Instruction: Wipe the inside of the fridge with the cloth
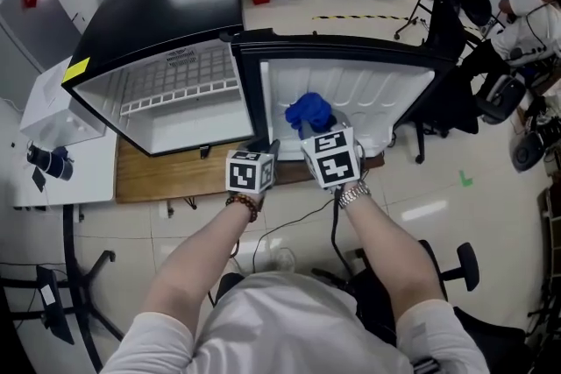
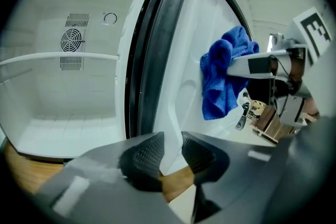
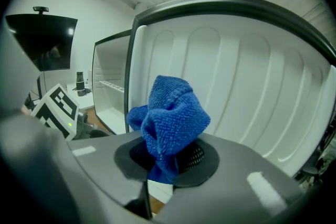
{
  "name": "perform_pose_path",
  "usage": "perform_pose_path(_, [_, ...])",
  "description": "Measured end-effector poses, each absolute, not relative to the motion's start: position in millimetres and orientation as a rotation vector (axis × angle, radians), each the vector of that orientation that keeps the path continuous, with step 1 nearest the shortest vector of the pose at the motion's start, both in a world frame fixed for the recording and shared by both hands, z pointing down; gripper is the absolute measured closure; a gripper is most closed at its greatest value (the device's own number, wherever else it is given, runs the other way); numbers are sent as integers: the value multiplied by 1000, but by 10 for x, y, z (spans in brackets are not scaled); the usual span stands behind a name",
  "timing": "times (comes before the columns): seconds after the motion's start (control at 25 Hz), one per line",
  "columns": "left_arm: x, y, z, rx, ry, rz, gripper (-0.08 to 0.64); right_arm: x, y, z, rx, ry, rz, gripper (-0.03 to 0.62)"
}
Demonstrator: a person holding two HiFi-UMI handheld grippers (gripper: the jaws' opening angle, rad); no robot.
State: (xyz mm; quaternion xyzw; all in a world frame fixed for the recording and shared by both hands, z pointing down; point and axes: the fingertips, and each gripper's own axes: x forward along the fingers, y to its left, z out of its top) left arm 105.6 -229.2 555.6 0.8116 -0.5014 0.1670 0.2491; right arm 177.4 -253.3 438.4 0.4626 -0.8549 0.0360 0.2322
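Right gripper (image 3: pixel 168 157) clenched on blue cloth (image 3: pixel 173 113), left gripper (image 2: pixel 172 152) clamping fridge door (image 2: pixel 181 76) edge

Wears a white short-sleeved T-shirt (image 1: pixel 289 320), a dark beaded bracelet (image 1: pixel 244 205) on the left wrist and a silver metal-link watch band (image 1: pixel 353 195) on the right. Shows on the grey plastic left gripper (image 2: pixel 172 152) and the matching grey right gripper (image 3: pixel 168 157) broad smooth jaw shells with black ribbed pads (image 2: pixel 147 152), each topped by a white cube (image 1: pixel 250 172) printed with black square markers. Trails a thin black cable (image 1: pixel 333 228) from below the right one.
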Motion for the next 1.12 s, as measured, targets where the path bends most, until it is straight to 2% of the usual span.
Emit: perform_pose_path(1.12, [1033,-2255,5541,2201,-1391,479,465,3749,-2712,4444,1667,-2067,197,532])
